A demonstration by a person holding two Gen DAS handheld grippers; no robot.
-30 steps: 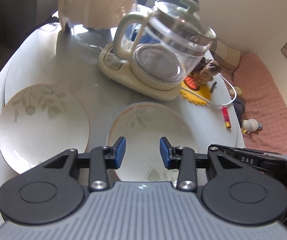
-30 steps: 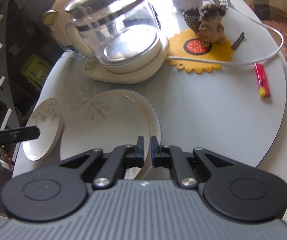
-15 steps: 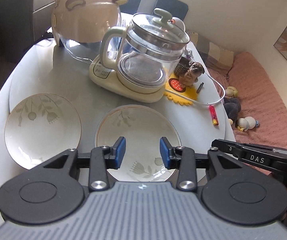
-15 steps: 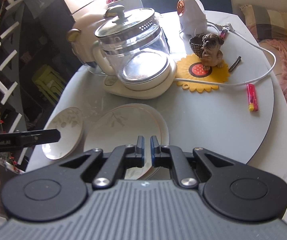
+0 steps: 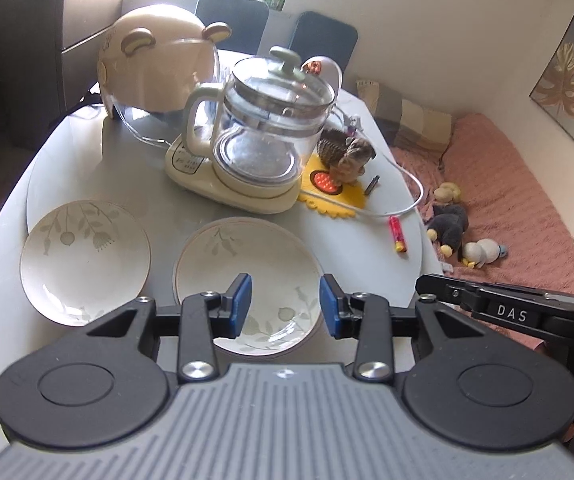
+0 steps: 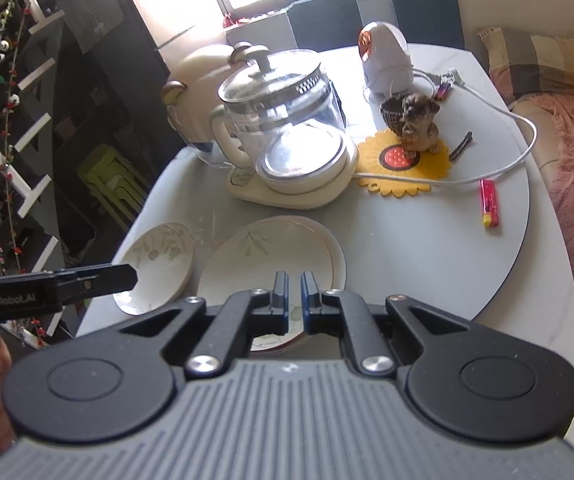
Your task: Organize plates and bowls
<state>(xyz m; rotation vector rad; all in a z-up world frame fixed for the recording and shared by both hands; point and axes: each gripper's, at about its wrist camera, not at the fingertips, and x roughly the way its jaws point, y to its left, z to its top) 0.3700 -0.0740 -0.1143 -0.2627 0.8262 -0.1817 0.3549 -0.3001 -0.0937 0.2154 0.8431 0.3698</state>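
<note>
Plates: a stack of two [image 5: 247,276] near the front edge of the table [image 5: 87,168], lying below and beyond the left gripper [image 5: 286,304], whose jaws stand partly open on nothing; a single plate [image 5: 85,254] rests just left of the stack, apart from it. Kettle [image 5: 263,140] and helmet [image 5: 159,64] stand behind. Right gripper [image 6: 295,294], pinched shut and empty, hovers over the stack's near rim.

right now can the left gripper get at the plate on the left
Probably yes: the left gripper is open and empty, and the left plate lies alone on the table, nothing on it or between them.
</note>
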